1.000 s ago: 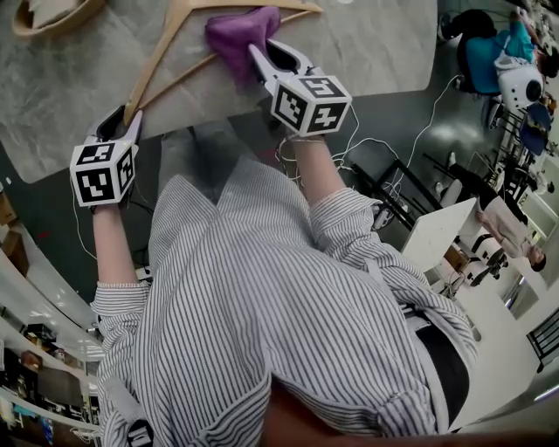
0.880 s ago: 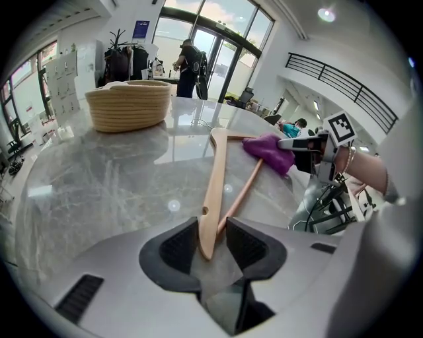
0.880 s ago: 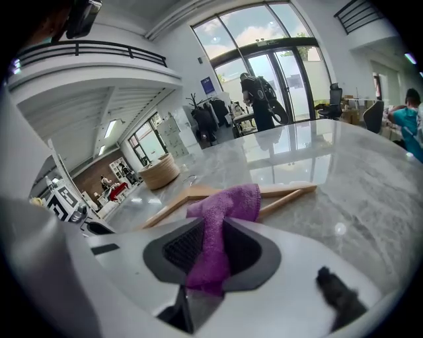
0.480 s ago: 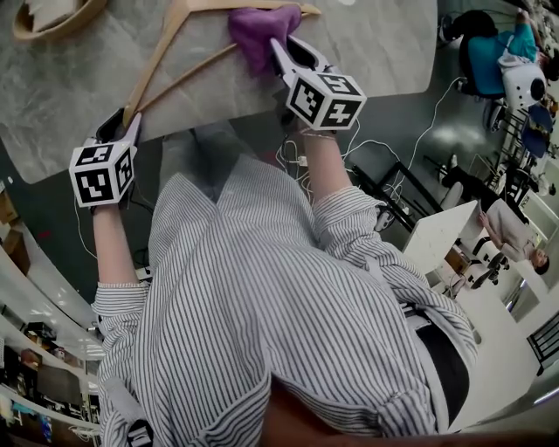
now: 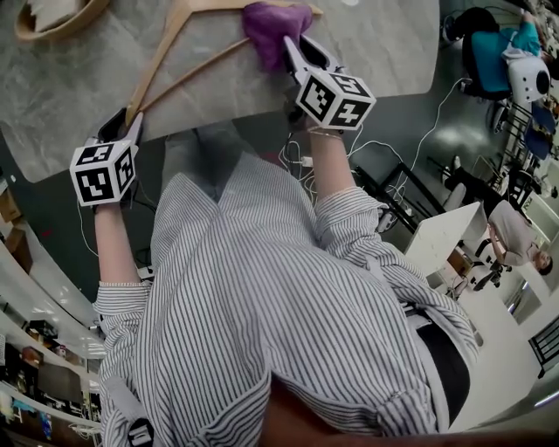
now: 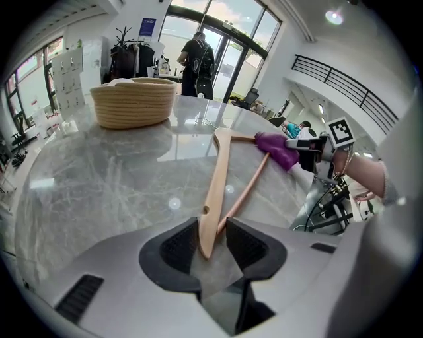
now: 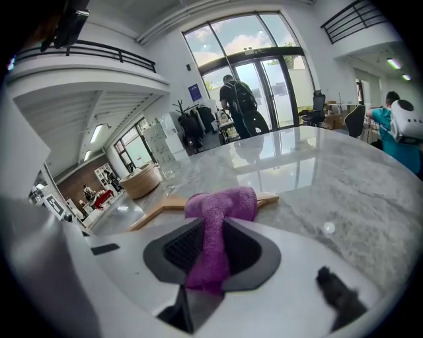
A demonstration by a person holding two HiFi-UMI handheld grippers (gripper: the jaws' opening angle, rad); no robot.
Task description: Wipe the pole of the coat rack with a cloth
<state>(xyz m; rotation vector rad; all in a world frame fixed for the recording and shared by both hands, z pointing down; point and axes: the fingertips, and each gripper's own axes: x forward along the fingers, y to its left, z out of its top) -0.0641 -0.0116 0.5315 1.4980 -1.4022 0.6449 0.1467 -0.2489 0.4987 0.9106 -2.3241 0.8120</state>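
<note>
Head view, looking steeply down at a grey marble table. One wooden hanger lies on it, running from 9 o'clock up to 12 o'clock.

My left claw is at 9 o'clock, its jaws closed on the hanger's near tip, pinning it to the table. It has not shifted over the last second.

My right claw is at 12 o'clock, its jaws clamped on a purple cloth. The cloth's free end is draped over the hanger's thin lower bar. In the last second this claw has slid the cloth along the bar toward 1 o'clock. It went from about the middle out to the far end, where bar and arm meet.

I judge this wiping stroke to be nearly finished. What is left is a return pass or the other arm.

Counted: one hanger, one cloth, two claws and one woven basket at 11 o'clock. No coat rack pole is visible, only this hanger.
</note>
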